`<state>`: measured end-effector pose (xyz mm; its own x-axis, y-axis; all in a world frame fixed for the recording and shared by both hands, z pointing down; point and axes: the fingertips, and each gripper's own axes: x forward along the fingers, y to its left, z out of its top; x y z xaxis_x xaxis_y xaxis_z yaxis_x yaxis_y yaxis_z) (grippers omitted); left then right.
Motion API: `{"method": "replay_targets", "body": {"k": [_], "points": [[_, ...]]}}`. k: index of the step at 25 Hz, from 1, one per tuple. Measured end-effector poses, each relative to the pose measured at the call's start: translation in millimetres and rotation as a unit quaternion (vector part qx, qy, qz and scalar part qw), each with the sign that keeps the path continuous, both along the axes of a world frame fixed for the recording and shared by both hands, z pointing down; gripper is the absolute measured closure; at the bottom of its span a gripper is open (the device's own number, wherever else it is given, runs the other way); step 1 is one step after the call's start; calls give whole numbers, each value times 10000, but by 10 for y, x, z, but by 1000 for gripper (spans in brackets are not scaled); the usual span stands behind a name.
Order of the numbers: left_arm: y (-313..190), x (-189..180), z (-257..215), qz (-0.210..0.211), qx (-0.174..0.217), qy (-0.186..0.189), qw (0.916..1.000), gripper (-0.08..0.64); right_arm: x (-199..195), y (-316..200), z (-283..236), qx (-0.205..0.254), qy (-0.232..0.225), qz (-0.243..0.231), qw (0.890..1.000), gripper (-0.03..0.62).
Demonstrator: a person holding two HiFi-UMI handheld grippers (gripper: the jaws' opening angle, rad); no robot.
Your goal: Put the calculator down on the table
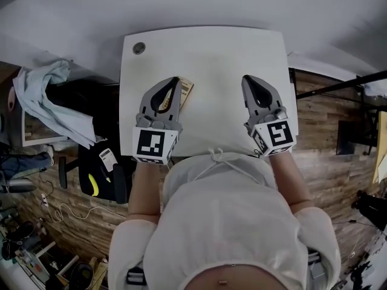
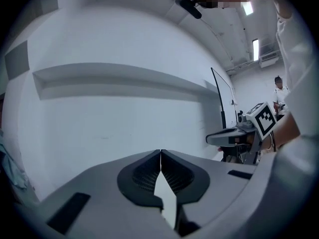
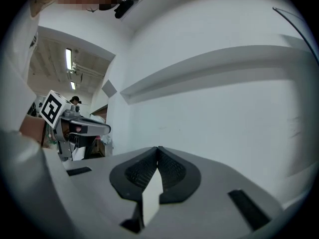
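Observation:
The calculator (image 1: 185, 92), a tan slab, lies flat on the white table (image 1: 211, 53), left of the middle. Only its right edge shows past my left gripper (image 1: 176, 80), which hangs above it, apart from it, and hides the rest. That gripper is shut with nothing between its jaws; in the left gripper view its fingertips (image 2: 160, 152) meet and point at a bare white wall. My right gripper (image 1: 247, 78) is held over the table's right half, also shut and holding nothing. In the right gripper view its fingertips (image 3: 158, 149) are pressed together.
A round cable hole (image 1: 139, 48) sits in the table's far left corner. A light blue cloth (image 1: 45, 95) and a black chair (image 1: 100, 174) stand left of the table. A long ledge (image 2: 124, 78) runs along the wall ahead. The floor is wood planks (image 1: 326, 168).

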<state>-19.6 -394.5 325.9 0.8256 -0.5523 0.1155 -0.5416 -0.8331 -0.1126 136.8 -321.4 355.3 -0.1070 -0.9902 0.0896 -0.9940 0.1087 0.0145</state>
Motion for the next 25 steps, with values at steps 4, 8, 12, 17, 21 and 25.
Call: {"method": "replay_targets", "body": {"k": [4,8,12,17,21,25], "points": [[139,-8,-191,24,201,107,9997,541,95,120,-203,217,237,37,9995,588],[252,-54,-200,144,-64,16,9999,541,118,196,-290,321,284,-57,9991,588],[256,-85,-296,117,45,226,9997,541,122,236,-271,293,263,-73,9992,589],[277,-71,-290,110,-24,233,9997,541,135,261,-232,234,157,-64,9996,589],[268,-46,-244,68,-9,211,9998,541,138,263,-216,202,228,-108,9995,591],[202,-80,-170,-52,-2,80,10000,541,104,215,-200,223,209,-107,9995,591]]}}
